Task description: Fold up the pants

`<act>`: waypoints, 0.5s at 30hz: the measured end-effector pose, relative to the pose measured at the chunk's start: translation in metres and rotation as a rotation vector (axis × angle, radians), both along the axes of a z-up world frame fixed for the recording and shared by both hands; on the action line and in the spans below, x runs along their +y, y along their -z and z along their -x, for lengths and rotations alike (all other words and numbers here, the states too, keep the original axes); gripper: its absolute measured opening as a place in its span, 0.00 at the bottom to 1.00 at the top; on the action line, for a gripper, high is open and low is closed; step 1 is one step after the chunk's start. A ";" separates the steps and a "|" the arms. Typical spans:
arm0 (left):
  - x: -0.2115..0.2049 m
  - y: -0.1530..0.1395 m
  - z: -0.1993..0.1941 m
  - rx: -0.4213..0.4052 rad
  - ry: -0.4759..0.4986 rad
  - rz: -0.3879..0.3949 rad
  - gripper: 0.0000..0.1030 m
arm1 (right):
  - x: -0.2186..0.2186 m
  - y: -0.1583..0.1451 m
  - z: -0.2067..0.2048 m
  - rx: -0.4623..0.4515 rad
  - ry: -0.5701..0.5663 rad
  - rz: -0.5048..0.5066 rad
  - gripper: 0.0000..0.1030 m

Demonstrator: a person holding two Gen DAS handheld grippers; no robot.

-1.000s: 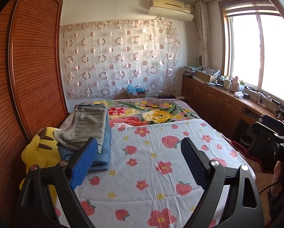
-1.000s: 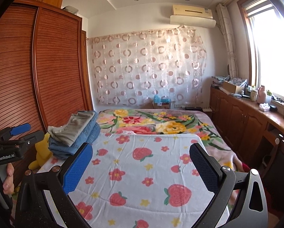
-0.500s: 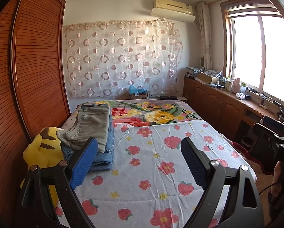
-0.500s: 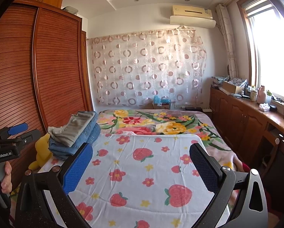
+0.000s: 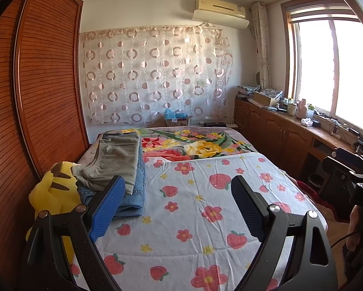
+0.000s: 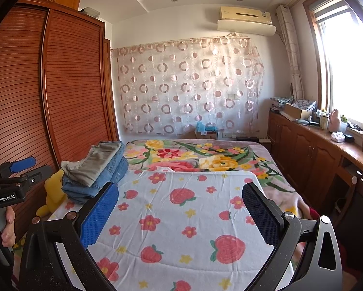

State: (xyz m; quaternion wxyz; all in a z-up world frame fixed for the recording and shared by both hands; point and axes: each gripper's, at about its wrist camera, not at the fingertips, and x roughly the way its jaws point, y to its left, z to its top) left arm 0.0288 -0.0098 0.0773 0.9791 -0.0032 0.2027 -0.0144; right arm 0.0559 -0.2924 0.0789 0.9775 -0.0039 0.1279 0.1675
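left hand [image 6: 1,228] only in right view

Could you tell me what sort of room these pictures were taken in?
Most likely a home bedroom: a bed under a strawberry-print sheet, a louvred wooden wardrobe beside it, and a wall-mounted air conditioner above a curtain. Folded pants lie stacked on the bed.
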 end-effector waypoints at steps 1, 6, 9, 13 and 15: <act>0.001 0.000 0.000 0.001 -0.001 -0.001 0.87 | 0.000 0.000 0.000 0.000 -0.002 0.000 0.99; 0.000 0.000 0.000 0.001 -0.001 0.001 0.87 | 0.000 0.000 0.000 0.001 -0.003 0.000 0.99; 0.000 0.000 0.000 0.001 -0.001 0.000 0.87 | 0.000 0.000 -0.001 0.001 -0.003 0.001 0.99; 0.000 0.000 0.000 0.002 0.001 -0.001 0.87 | -0.001 0.000 0.000 0.002 -0.002 0.002 0.99; -0.001 0.000 0.000 0.001 0.001 0.000 0.87 | 0.000 0.000 0.000 0.003 -0.002 0.002 0.99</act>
